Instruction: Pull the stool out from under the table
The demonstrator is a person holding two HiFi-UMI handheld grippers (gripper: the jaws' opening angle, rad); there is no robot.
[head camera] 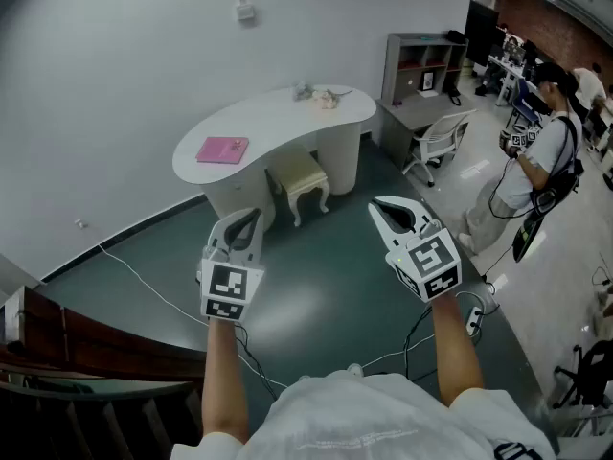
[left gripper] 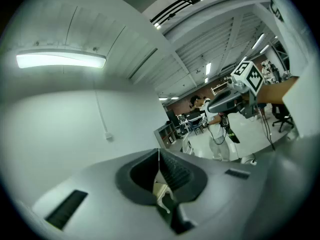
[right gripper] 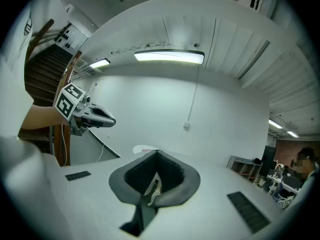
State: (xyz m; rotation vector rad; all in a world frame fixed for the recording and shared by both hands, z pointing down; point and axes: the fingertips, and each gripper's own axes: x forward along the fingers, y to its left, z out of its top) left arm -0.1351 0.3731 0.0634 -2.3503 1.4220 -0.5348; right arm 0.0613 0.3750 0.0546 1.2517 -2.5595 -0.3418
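Note:
A cream stool with carved legs stands partly tucked under the white curved table, its seat half beneath the tabletop. Both grippers hover over the green floor well short of it. My left gripper is shut and empty, to the stool's lower left. My right gripper is shut and empty too, to the stool's lower right. Through the closed jaws of the left gripper and of the right gripper a sliver of the stool shows.
A pink book and small flowers lie on the table. A white chair and grey shelf desk stand at the right. A person with grippers stands at far right. Cables and a power strip lie on the floor. Dark stairs lie lower left.

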